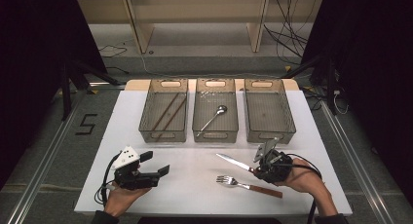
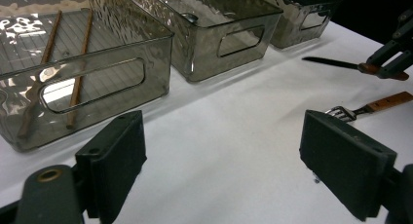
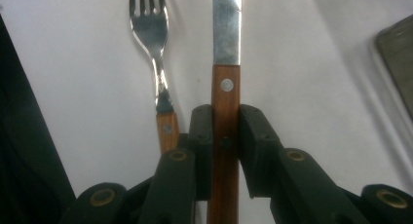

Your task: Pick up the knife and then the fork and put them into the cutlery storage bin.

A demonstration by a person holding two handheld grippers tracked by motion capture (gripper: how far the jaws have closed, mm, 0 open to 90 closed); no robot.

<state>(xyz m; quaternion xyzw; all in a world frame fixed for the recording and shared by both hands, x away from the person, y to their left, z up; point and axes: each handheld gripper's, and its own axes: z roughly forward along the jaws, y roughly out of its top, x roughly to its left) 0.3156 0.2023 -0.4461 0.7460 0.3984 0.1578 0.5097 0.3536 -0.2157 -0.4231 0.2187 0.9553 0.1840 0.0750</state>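
The right gripper (image 3: 225, 151) has its fingers (image 3: 200, 136) squeezed tight on the brown wooden handle of the knife (image 3: 226, 63). In the high view the knife (image 1: 234, 162) sits near the front of the white counter (image 1: 195, 185), at about 5 o'clock, with its blade pointing toward 10 o'clock. I cannot tell if it is lifted yet or only touching the counter. The fork (image 1: 248, 185) lies just beside it, a little nearer the person.

The left gripper (image 1: 148, 168) waits at about 7 o'clock with its fingers (image 2: 114, 156) wide apart, holding nothing.

Farther back stand three see-through bins in a row. The left bin (image 1: 146, 119) holds two chopsticks (image 1: 168, 112). The middle bin (image 1: 233, 118) holds a spoon (image 1: 214, 117). The right bin (image 1: 288, 121) at 1 o'clock looks bare.

So this looks like the grab step of sorting the knife. The next move should lift it straight up, keep clear of the fork, and carry it toward 12 o'clock, most likely over the right bin, before the fingers let go.
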